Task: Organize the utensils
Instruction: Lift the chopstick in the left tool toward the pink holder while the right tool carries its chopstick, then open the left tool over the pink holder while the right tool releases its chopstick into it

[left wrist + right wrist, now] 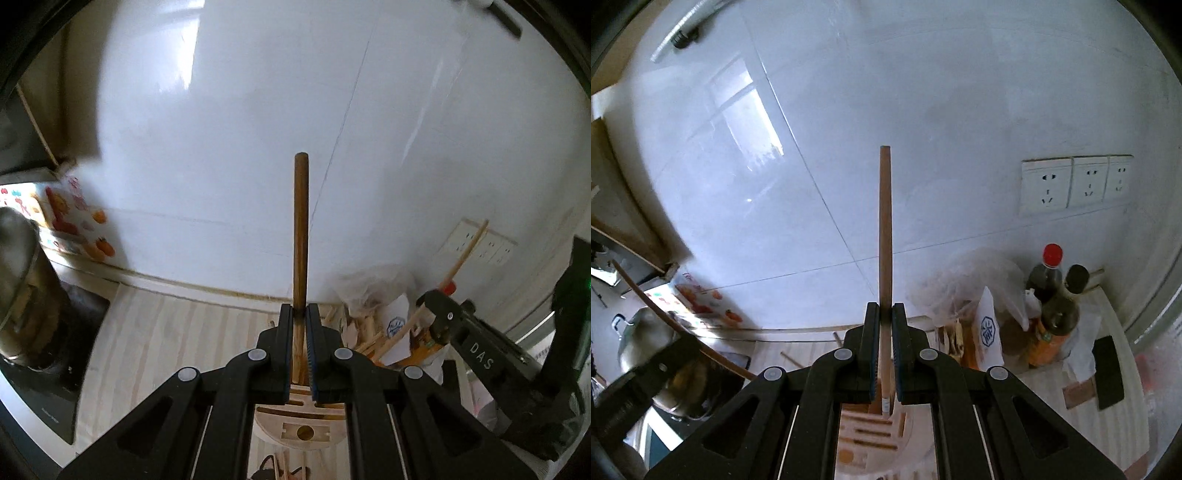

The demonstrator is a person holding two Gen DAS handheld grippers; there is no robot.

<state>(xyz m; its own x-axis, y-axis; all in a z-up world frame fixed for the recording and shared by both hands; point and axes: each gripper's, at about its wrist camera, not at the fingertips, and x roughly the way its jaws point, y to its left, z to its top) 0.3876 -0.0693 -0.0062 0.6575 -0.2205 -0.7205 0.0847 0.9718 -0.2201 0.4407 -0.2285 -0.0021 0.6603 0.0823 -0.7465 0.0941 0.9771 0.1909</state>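
My left wrist camera sits close behind its fingers, looking along them at the glossy white tiled wall (258, 129) and down toward the pale wood-grain counter (166, 332). My right wrist camera faces the same wall from just as near. Both views share the row of white wall sockets (1075, 182) and the pale wooden slotted utensil block (299, 424) directly below.

A glossy white tiled wall (849, 110) reflects a bright window. Three white wall sockets (1075, 182) sit at its right, above the pale wood-grain striped countertop (177, 325).
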